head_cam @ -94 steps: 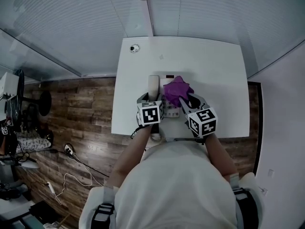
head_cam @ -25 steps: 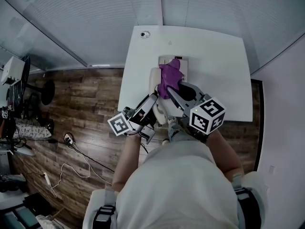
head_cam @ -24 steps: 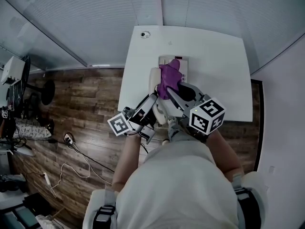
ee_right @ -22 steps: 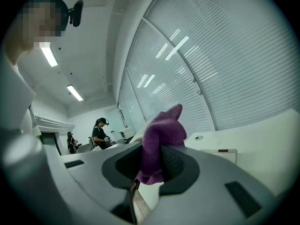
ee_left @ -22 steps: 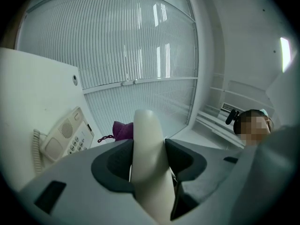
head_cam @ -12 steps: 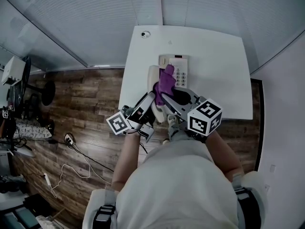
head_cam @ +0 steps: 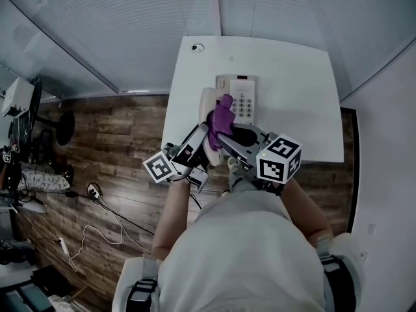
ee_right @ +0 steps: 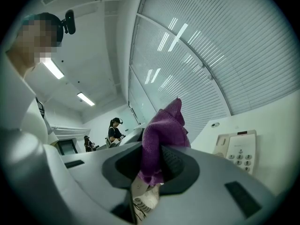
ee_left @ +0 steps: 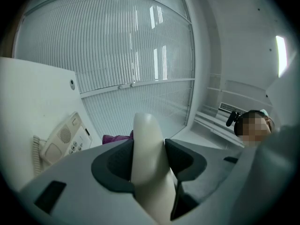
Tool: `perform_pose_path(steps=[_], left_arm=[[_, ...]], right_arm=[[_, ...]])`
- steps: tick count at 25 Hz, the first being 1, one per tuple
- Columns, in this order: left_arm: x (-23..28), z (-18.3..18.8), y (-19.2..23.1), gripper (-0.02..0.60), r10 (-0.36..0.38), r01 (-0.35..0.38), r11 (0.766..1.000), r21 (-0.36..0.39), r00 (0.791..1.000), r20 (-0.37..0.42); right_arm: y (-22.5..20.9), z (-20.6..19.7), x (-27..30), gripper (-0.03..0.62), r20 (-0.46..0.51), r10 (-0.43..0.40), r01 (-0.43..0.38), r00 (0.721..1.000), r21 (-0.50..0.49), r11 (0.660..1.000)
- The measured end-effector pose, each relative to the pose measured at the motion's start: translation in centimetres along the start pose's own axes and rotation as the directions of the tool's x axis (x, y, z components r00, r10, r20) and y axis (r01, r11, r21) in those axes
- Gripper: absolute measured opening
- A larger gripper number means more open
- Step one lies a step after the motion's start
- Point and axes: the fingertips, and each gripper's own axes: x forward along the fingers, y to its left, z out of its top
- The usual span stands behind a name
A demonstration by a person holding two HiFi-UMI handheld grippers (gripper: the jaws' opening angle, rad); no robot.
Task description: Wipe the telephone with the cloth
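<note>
The cream telephone base lies on the white table, its keypad showing. My left gripper is shut on the cream handset, which is lifted off the base and stands up between the jaws in the left gripper view. My right gripper is shut on the purple cloth, bunched against the handset's right side. In the right gripper view the cloth rises from the jaws, with the handset and its coiled cord just below. The base lies to the right.
A small round grommet sits at the table's far left corner. Window blinds run behind the table. Wooden floor with cables lies to the left. The table's near edge is close to the person's body. Other people stand far off.
The right gripper has drawn the purple cloth from over the telephone base toward the near left, along the handset, so the keypad now shows. The left gripper has kept the handset still.
</note>
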Motion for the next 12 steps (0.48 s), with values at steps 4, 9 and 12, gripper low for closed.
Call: perform_pose_path(steps=[4, 9, 12], left_arm=[[0.12, 0.2, 0.23, 0.222, 0.007, -0.007, 1.0, 0.008, 1.0, 0.001], [0.22, 0.12, 0.07, 0.222, 0.016, -0.016, 1.0, 0.02, 1.0, 0.0], [0.52, 0.71, 0.61, 0.222, 0.027, -0.027, 0.999, 0.025, 1.0, 0.004]], right_arm=[[-0.1, -0.28, -0.1, 0.098, -0.01, 0.001, -0.001, 1.0, -0.002, 1.0], [0.03, -0.65, -0.72, 0.098, -0.012, -0.004, 0.004, 1.0, 0.012, 1.0], [-0.4, -0.6, -0.66, 0.098, -0.018, -0.006, 0.006, 1.0, 0.006, 1.0]])
